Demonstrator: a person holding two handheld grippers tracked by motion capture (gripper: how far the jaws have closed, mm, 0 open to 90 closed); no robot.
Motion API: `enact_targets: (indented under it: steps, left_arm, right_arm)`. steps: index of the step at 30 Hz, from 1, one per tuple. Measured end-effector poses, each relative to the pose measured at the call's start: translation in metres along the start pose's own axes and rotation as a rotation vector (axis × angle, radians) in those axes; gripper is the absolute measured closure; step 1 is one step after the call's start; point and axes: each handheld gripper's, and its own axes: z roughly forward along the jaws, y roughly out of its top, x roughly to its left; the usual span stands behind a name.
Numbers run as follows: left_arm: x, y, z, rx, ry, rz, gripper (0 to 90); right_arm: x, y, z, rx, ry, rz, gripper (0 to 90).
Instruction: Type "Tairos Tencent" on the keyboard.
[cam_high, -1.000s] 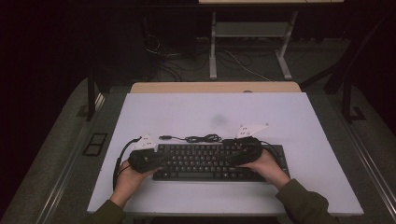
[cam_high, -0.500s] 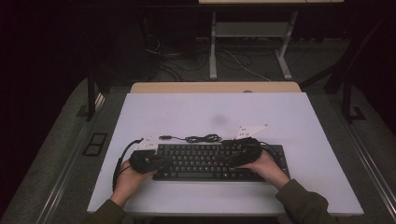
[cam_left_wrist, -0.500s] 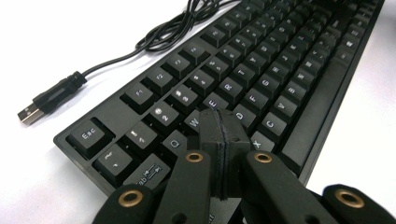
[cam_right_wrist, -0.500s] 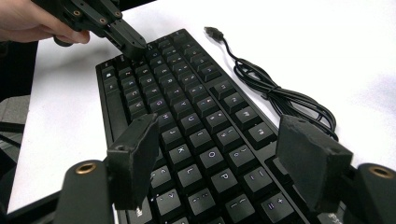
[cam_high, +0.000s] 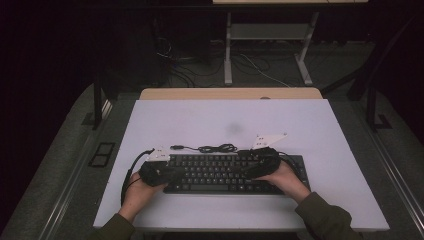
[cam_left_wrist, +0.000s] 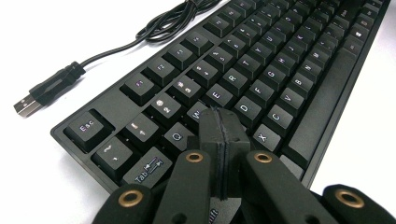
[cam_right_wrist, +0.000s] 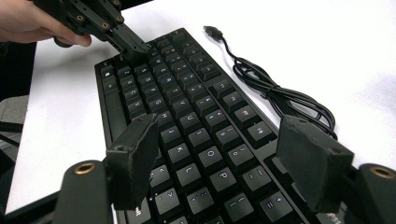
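Observation:
A black keyboard (cam_high: 220, 172) lies along the near part of the white table (cam_high: 230, 120). My left gripper (cam_high: 172, 173) is over its left end, jaws shut with nothing between them. In the left gripper view the closed tip (cam_left_wrist: 223, 122) sits down on the keys (cam_left_wrist: 261, 70) just left of D, hiding those under it. My right gripper (cam_high: 248, 169) hovers over the keyboard's right half, pointing left. Its pads (cam_right_wrist: 135, 154) stand wide apart above the K, L and P keys (cam_right_wrist: 187, 116), and the left gripper (cam_right_wrist: 133, 46) shows farther off. The keyboard's loose USB cable (cam_high: 210, 148) lies coiled behind it.
The USB plug (cam_left_wrist: 28, 105) rests unplugged on the table, beyond the keyboard's left corner. A beige desk edge (cam_high: 230, 93) borders the far side of the white table. Behind it stand metal table legs (cam_high: 228, 50) and floor cables (cam_high: 260, 70). Bare white surface lies beyond the keyboard.

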Motion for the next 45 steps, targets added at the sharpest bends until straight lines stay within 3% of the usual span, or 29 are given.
enact_targets:
  steps: [11, 30, 36, 41, 45]
  left_arm:
    - [0.001, -0.0011, 0.0015, 0.018, 0.004, 0.001, 89.0]
    - [-0.0007, 0.0028, -0.004, -0.024, -0.004, -0.008, 88.8]
    - [-0.0026, 0.0044, -0.0055, -0.039, 0.001, -0.005, 77.1]
    - [-0.0035, 0.0054, -0.0054, -0.056, 0.013, -0.01, 58.2]
    - [-0.006, 0.0066, -0.0039, -0.064, 0.005, -0.003, 48.1]
  right_arm:
    - [-0.0004, 0.0001, -0.0004, -0.002, -0.004, -0.001, 29.0]
    - [-0.0016, 0.0009, -0.0016, -0.006, -0.006, 0.002, 29.1]
    - [-0.0013, 0.0015, -0.001, -0.006, -0.008, 0.006, 29.8]
    - [-0.0004, 0.0036, -0.0007, -0.004, -0.013, 0.006, 33.0]
    - [-0.0008, 0.0059, -0.0002, -0.003, -0.011, 0.005, 36.6]
